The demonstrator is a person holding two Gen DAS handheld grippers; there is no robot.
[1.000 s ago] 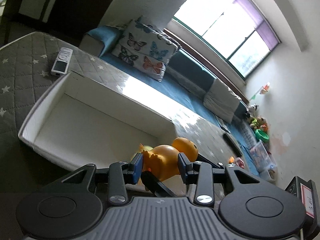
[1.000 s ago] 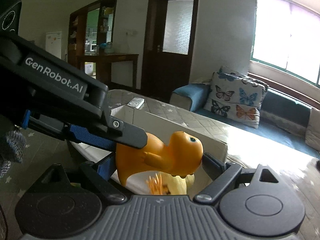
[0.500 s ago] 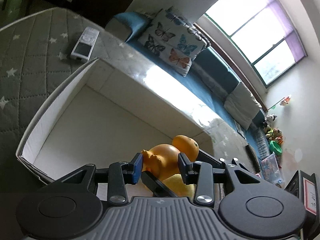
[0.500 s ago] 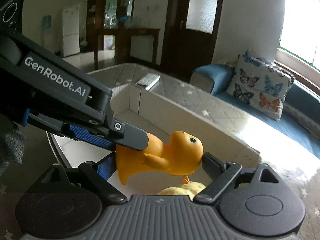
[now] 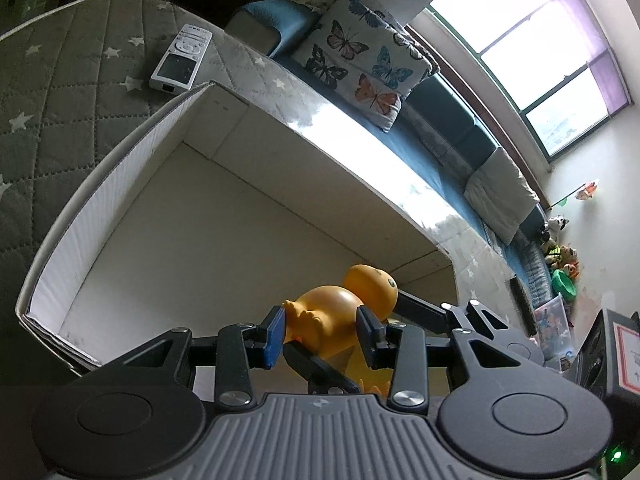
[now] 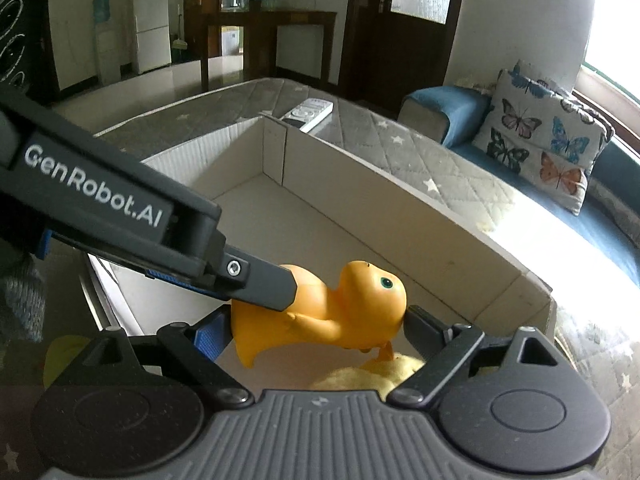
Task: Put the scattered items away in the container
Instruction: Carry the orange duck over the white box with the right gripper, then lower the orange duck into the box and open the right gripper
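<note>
An orange toy dinosaur (image 5: 340, 312) is held over the near end of a long white cardboard box (image 5: 120, 184). My left gripper (image 5: 320, 332) is shut on its body, blue pads on both sides. My right gripper (image 6: 316, 328) is shut on the same orange toy dinosaur (image 6: 340, 316), one finger at its tail end and the other at its head. A yellow plush toy (image 6: 380, 376) lies below it, mostly hidden by my right gripper. The box (image 6: 380, 184) interior looks bare.
A white remote control (image 5: 180, 58) lies on the grey star-quilted surface (image 5: 52, 80) beyond the box's far corner. A butterfly cushion (image 6: 548, 136) rests on a blue sofa behind. Toys and bins (image 5: 560, 272) sit on the floor at far right.
Both grippers have carried the orange dinosaur forward and lower over the box. The box now fills more of both views.
</note>
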